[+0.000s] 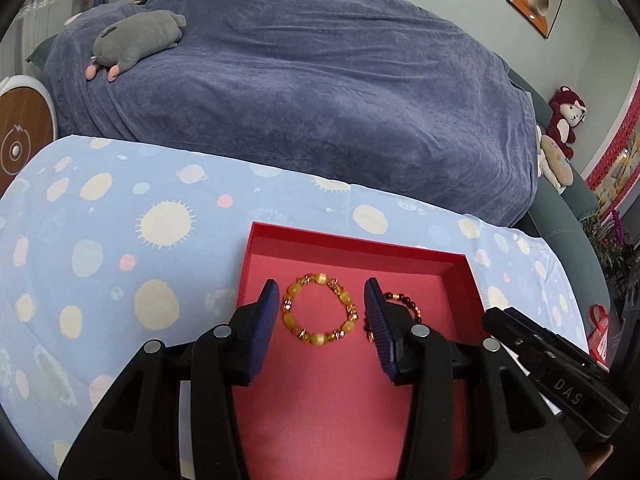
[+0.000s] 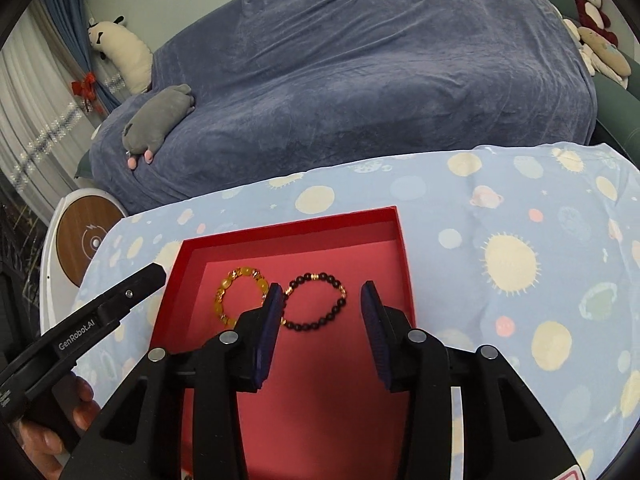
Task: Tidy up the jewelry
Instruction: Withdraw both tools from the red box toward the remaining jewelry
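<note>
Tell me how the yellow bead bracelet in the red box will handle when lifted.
The yellow bead bracelet is strung from separate beads, so it will probably sag limp rather than stay round. Its glossy beads may slip from a light grip. Lying flat in the red box, it seems unlikely to roll.

Glossy amber beads on the yellow bracelet [image 1: 319, 309]; polished dark beads on the dark bracelet [image 2: 316, 303]; matt red cardboard box [image 2: 405, 264]; ribbed blue rubber pads [image 1: 267, 332]; soft printed cotton tablecloth [image 2: 520, 280].

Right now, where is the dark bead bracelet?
The dark bead bracelet lies flat inside the red box, just right of the yellow bead bracelet, in front of the open right gripper.
</note>
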